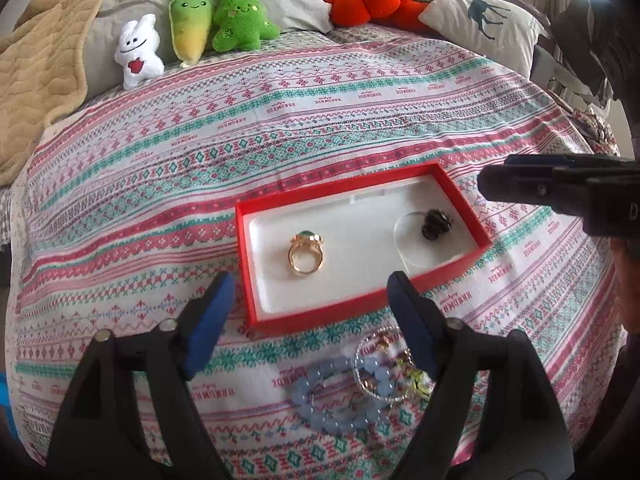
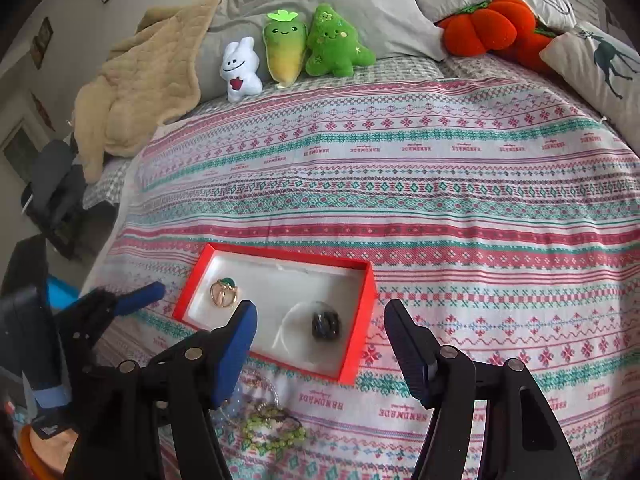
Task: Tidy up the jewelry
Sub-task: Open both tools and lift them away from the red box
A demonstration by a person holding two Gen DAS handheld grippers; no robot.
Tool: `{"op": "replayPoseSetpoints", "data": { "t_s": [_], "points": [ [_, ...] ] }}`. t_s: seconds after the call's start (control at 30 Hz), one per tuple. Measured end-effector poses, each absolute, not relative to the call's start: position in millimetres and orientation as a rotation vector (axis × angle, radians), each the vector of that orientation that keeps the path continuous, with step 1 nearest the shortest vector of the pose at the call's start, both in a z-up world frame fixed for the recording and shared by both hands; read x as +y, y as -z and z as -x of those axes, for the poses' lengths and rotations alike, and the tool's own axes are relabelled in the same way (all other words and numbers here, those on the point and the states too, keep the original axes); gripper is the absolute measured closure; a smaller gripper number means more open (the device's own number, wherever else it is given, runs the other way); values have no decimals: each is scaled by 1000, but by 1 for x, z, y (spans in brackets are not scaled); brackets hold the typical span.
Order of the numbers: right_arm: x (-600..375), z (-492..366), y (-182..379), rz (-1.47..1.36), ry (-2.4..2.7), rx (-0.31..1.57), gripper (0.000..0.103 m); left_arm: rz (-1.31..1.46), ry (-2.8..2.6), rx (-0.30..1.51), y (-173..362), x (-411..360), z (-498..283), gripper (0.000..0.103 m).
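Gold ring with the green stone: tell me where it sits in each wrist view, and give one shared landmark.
Left wrist view: the gold ring with the green stone lies in the left half of the red box, just below picture centre.
Right wrist view: the ring lies in the box's left end, lower left of the picture.
Shared landmark: the dark beaded piece at the box's other end.

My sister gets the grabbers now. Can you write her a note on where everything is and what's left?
Left tool: open, empty, above the box's near edge.
Right tool: open, empty, near the box.
In the red box: gold ring and a dark piece. Done.
Left on the bedspread in front of the box: blue bead bracelet, thin sparkly bangle, green bead bracelet, lying partly overlapped. Move these into the box.
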State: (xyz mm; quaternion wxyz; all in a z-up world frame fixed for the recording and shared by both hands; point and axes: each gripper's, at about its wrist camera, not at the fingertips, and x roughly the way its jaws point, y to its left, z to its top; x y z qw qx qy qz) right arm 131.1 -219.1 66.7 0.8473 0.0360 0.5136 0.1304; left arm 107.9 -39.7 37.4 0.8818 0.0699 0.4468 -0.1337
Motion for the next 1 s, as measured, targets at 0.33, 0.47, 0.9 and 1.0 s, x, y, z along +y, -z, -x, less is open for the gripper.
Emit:
{"op": "replayPoseSetpoints", "data": {
  "t_s": [0.33, 0.47, 0.9, 1.0],
  "points": [
    [-236, -95, -67, -36, -238, 1117, 30, -43, 229, 1065, -27, -16, -81, 19],
    [-239, -80, -64, -14, -227, 1143, 30, -12, 195, 1104, -22, -1, -69, 19],
    [-236, -43, -29, 95, -227, 1211, 29, -25, 150, 1190, 4, 18, -39, 19],
    [-230, -37, -16, 147, -246, 1227, 29, -37, 151, 1196, 8, 19, -34, 19]
  ]
}}
